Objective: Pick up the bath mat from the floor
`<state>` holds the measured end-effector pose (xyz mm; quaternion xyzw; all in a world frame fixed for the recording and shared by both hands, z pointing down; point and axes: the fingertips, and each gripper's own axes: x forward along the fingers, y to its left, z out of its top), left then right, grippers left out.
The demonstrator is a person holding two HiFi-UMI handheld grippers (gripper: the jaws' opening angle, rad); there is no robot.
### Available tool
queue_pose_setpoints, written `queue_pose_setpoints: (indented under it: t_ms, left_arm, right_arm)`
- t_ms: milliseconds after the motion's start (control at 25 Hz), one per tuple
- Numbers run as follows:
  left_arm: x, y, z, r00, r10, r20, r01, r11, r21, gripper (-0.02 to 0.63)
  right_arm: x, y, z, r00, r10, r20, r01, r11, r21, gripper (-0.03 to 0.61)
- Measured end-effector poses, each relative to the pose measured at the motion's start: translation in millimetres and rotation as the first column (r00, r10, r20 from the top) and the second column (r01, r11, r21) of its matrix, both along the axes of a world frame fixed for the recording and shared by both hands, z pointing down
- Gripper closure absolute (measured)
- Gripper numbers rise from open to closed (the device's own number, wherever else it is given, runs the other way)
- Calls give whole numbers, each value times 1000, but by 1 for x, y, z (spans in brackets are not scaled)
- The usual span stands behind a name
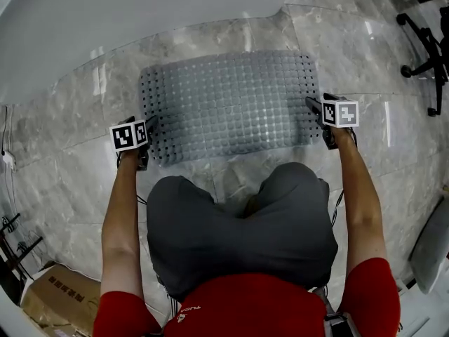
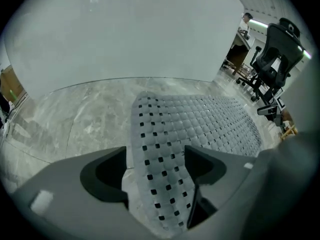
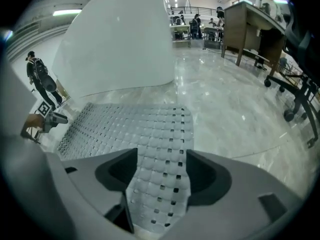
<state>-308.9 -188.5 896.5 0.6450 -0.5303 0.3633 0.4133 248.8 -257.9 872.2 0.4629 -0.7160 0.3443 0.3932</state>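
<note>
A grey marble floor (image 1: 63, 156) was bounded by a curved white wall (image 1: 105, 12). A cardboard box (image 1: 59, 297) was seen at lower left. A black office chair (image 2: 275, 59) and a wooden desk (image 3: 247, 24) were placed farther off.

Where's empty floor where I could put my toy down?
Bare floor lies left of the mat, out to the cables, and right of it, up to the chair. The strip between mat and white wall is narrow. It's crowded around the mat's near side: left gripper, right gripper, the person's knees.
</note>
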Motion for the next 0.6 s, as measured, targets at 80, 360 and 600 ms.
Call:
queue_pose_setpoints:
  t_ms: [80, 360, 600]
  left_arm:
    - [-3, 5, 13, 1000, -4, 2, 4, 999, -35, 268]
    - [-3, 15, 51, 1000, 2, 21, 0, 990, -138, 255]
    - [-2, 19, 60, 999, -41, 27, 45, 986, -160, 249]
  right_arm:
    - [5, 1, 14, 1000, -1, -24, 1, 1000, -21, 304]
    - [16, -3, 49, 999, 6, -53, -9, 998, -67, 297]
    - [21, -3, 73, 999, 10, -50, -15, 995, -100, 282]
